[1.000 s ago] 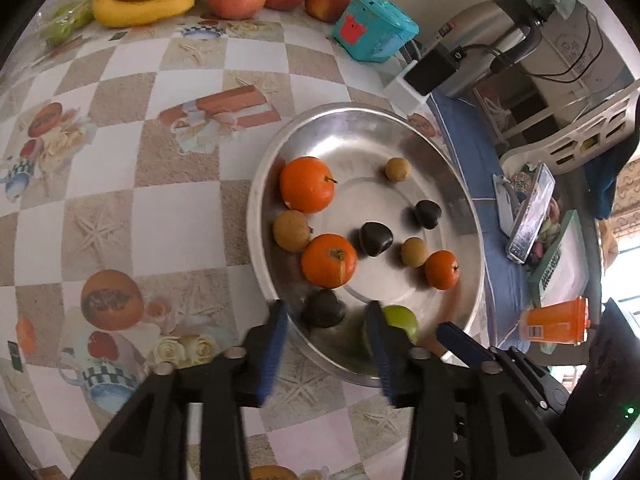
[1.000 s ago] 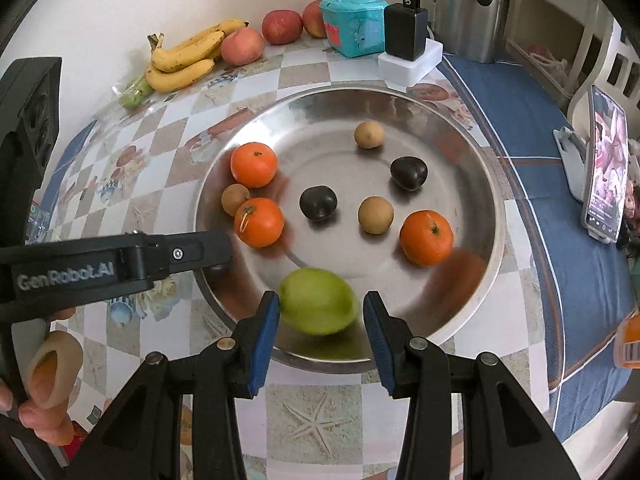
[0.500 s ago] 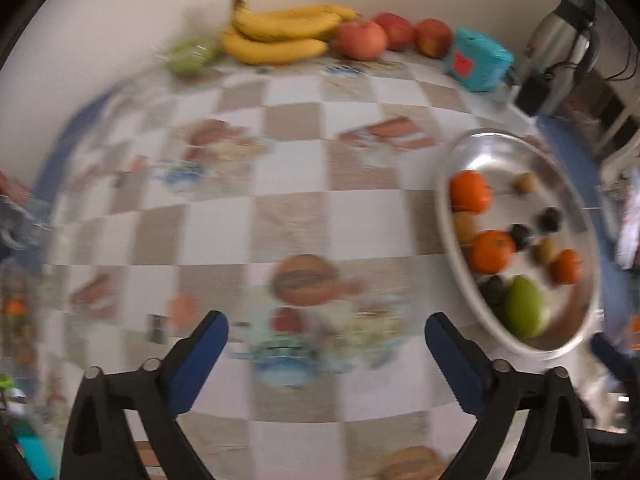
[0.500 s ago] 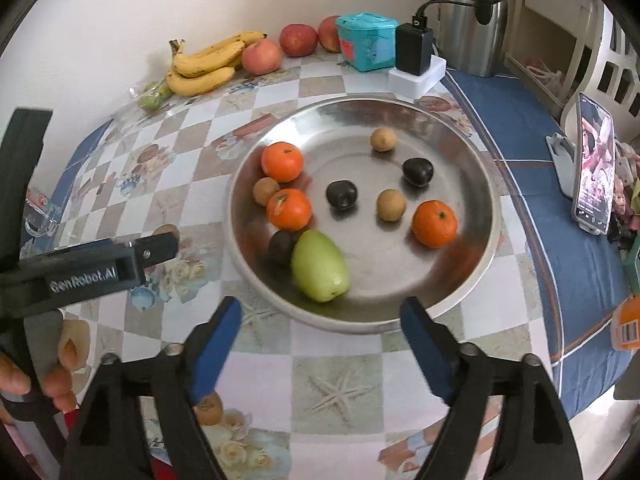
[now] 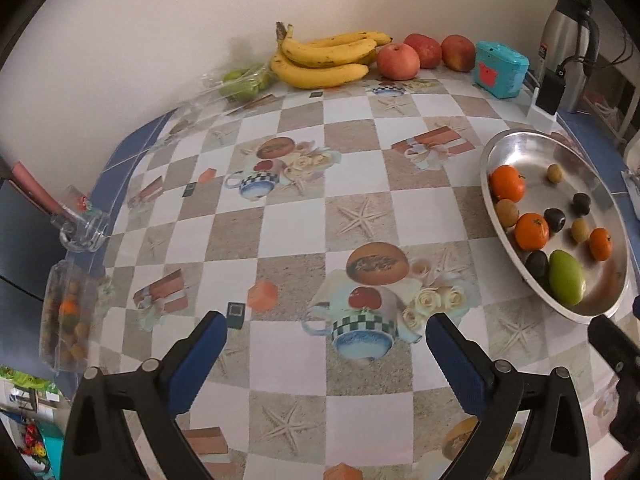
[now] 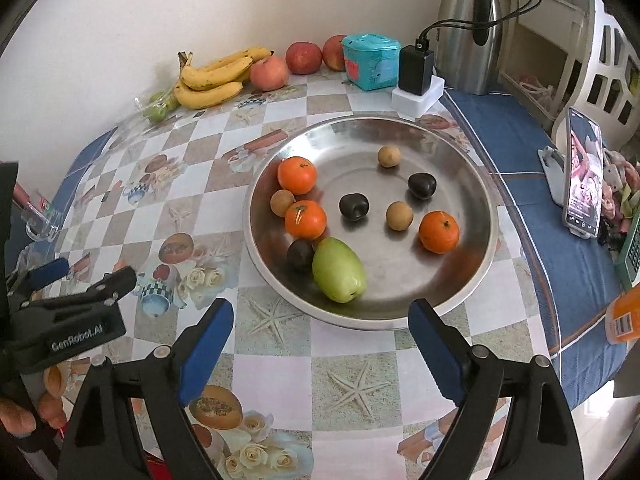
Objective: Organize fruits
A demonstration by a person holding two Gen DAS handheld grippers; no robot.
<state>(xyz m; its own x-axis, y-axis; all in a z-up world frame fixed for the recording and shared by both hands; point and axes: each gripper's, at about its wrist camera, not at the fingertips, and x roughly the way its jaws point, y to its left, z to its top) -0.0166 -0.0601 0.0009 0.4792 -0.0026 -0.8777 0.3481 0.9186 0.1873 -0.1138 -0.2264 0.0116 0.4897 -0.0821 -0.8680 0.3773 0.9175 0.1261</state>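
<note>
A steel tray (image 6: pixel 400 322) holds three oranges (image 6: pixel 297 175), three dark fruits (image 6: pixel 354 207), three small brown fruits (image 6: pixel 399 216) and a green fruit (image 6: pixel 339 270). The green fruit lies near the front rim, touching a dark fruit. My right gripper (image 6: pixel 320 306) stands open just in front of that rim, with nothing between its fingers. My left gripper (image 5: pixel 325 322) is open over the patterned tablecloth, well to the left of the tray (image 5: pixel 532 152). Bananas (image 5: pixel 324 60) and apples (image 5: pixel 398 62) lie along the back wall. A clear box of small fruits (image 5: pixel 68 312) sits at the table's left edge.
A bag of green fruits (image 5: pixel 244 80) lies left of the bananas. At the back right stand a teal box (image 6: pixel 372 60), a charger (image 6: pixel 416 66) and a steel flask (image 6: pixel 470 24). A phone on a stand (image 6: pixel 582 172) and an orange bottle (image 6: pixel 624 316) are at the right. A glass (image 5: pixel 80 228) stands at the left edge.
Both grippers have opened wide. The green fruit left the right gripper's jaws and now rests in the tray. The left gripper swung left, away from the tray; the right one drew back.
</note>
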